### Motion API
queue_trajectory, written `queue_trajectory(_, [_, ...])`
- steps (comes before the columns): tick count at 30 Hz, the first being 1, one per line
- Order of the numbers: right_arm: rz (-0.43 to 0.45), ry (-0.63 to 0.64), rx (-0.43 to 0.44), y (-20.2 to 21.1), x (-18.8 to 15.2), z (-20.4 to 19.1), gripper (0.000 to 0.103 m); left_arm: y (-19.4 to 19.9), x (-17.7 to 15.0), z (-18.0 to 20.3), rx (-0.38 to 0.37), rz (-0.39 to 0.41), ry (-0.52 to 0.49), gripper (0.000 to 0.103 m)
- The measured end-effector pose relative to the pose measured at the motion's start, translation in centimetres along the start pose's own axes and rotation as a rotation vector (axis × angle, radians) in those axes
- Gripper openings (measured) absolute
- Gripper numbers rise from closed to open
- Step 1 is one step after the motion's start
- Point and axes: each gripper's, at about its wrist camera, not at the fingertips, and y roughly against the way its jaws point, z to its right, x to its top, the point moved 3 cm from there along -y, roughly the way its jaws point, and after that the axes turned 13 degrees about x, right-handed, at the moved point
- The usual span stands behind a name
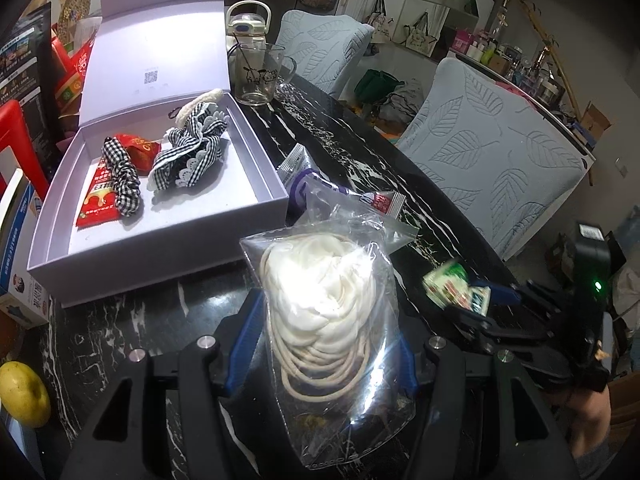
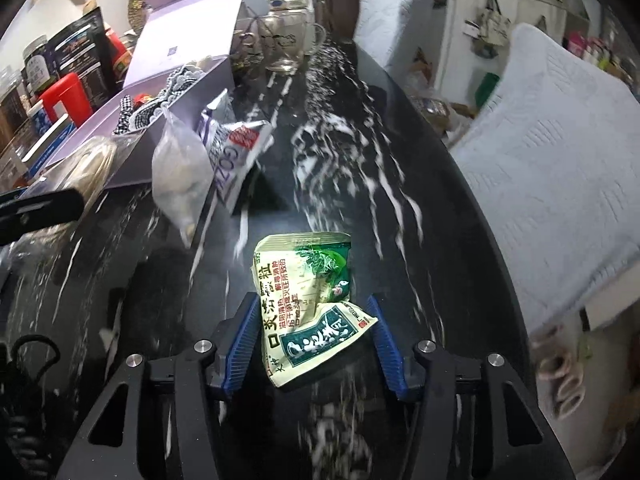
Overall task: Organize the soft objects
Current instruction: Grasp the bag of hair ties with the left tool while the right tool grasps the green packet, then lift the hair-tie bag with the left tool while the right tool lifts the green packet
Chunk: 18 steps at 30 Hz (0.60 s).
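My left gripper [image 1: 326, 344] is shut on a clear plastic bag [image 1: 332, 320] with coiled white cord inside, held above the black marble table [image 1: 360, 148]. My right gripper [image 2: 314, 344] is shut on a green and cream sachet [image 2: 310, 304]; it also shows in the left wrist view [image 1: 456, 290]. An open white box [image 1: 160, 236] at the left holds a gingham scrunchie [image 1: 122, 180], a gingham lace cloth [image 1: 192, 152] and red packets [image 1: 100, 196]. More packets [image 1: 384, 200] lie beside the box, also in the right wrist view [image 2: 236, 152].
A glass mug [image 1: 256, 76] and a water bottle [image 1: 248, 24] stand behind the box. Two chairs with leaf-pattern covers [image 1: 500, 152] stand along the table's right side. A yellow fruit [image 1: 22, 394] lies at the left edge. Boxes and jars [image 2: 60, 76] crowd the far left.
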Motion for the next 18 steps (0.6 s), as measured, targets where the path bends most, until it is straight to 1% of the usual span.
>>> queue_trajectory(4, [-0.012, -0.042, -0.013, 1.0, -1.4, -0.3, 0.056, -0.2, -0.2, 0.1, -0.008, -0.008, -0.003, 0.057])
queue_trajectory(5, [-0.016, -0.045, -0.014, 1.1, -1.6, -0.4, 0.061, -0.2, -0.2, 0.1, -0.01, -0.008, -0.005, 0.057])
queue_trajectory(6, [-0.022, -0.044, -0.016, 1.1, -1.6, -0.5, 0.074, -0.2, -0.3, 0.2, -0.011, -0.008, -0.006, 0.057])
queue_trajectory(8, [-0.036, -0.039, -0.031, 0.6, -1.7, -0.4, 0.09, -0.2, -0.4, 0.3, -0.011, -0.008, -0.01, 0.057])
queue_trajectory(9, [-0.036, -0.03, -0.057, 0.3, -1.6, -0.4, 0.09, -0.2, -0.4, 0.3, -0.011, -0.008, -0.011, 0.057])
queue_trajectory(14, [-0.013, -0.006, -0.045, -0.2, -1.0, -0.6, 0.088, -0.1, -0.6, 0.1, -0.007, -0.009, -0.006, 0.057])
queue_trajectory(16, [-0.003, 0.014, -0.035, -0.3, -0.8, -0.9, 0.08, -0.1, -0.6, 0.0, -0.006, -0.01, -0.003, 0.057])
queue_trajectory(18, [0.009, 0.024, -0.033, -0.2, -0.6, -1.1, 0.061, -0.2, -0.7, -0.1, -0.006, -0.014, 0.001, 0.057])
